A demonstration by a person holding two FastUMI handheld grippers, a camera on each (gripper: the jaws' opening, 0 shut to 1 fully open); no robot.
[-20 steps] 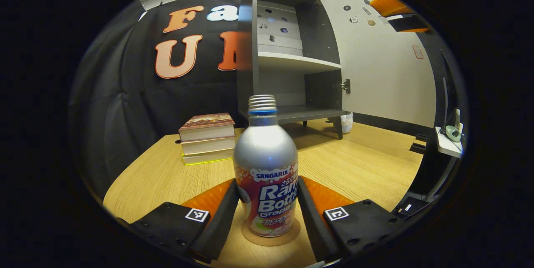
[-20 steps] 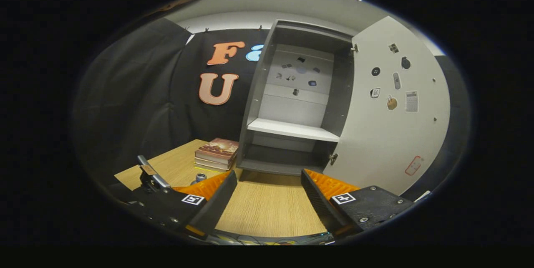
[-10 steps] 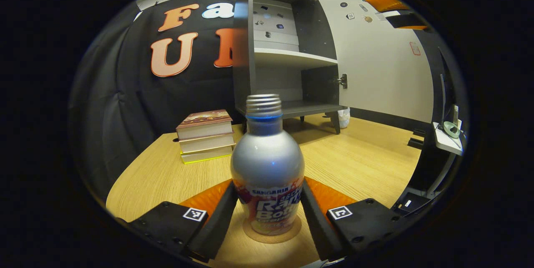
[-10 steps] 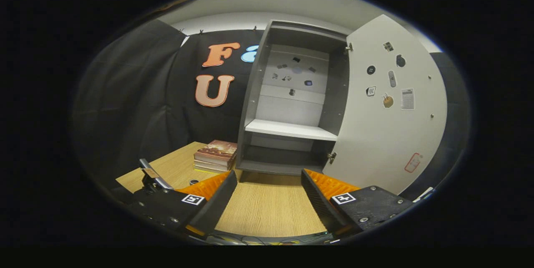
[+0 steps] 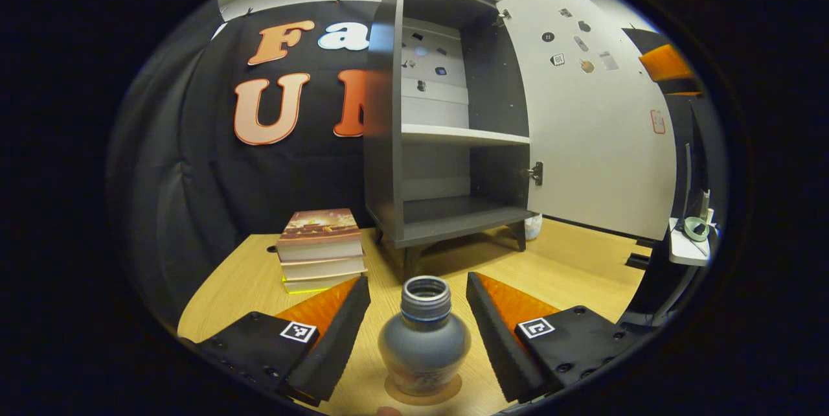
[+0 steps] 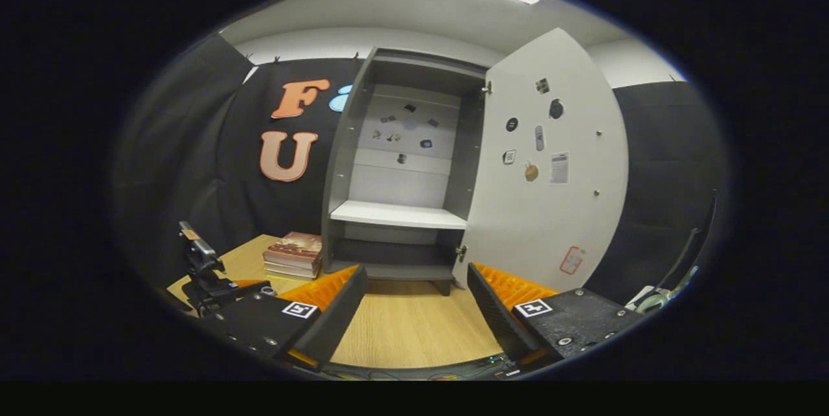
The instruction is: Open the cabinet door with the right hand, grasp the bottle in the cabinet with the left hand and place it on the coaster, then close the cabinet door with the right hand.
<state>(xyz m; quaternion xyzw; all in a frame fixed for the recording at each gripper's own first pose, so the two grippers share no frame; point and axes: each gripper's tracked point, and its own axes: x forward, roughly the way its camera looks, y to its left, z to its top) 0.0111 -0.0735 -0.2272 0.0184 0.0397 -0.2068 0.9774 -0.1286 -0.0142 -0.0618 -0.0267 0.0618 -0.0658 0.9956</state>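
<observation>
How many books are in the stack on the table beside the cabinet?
3, stacked flat: the top book with a picture cover, a middle book, and a bottom book partly hidden by the left tool's finger. The stack sits left of the cabinet.

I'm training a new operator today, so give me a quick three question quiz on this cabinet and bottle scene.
1. True or false: the cabinet door stands open.
2. Multiple choice: the bottle stands on A) the cabinet shelf, B) the stack of books, C) the coaster on the table.
3. Fill in the blank: the left tongs are ____, with a gap between each finger and the bottle.

Key:
1. True; the shelves inside the cabinet show.
2. C.
3. Open; the bottle stands free between the fingers. The right tongs are open too, holding nothing.
</observation>
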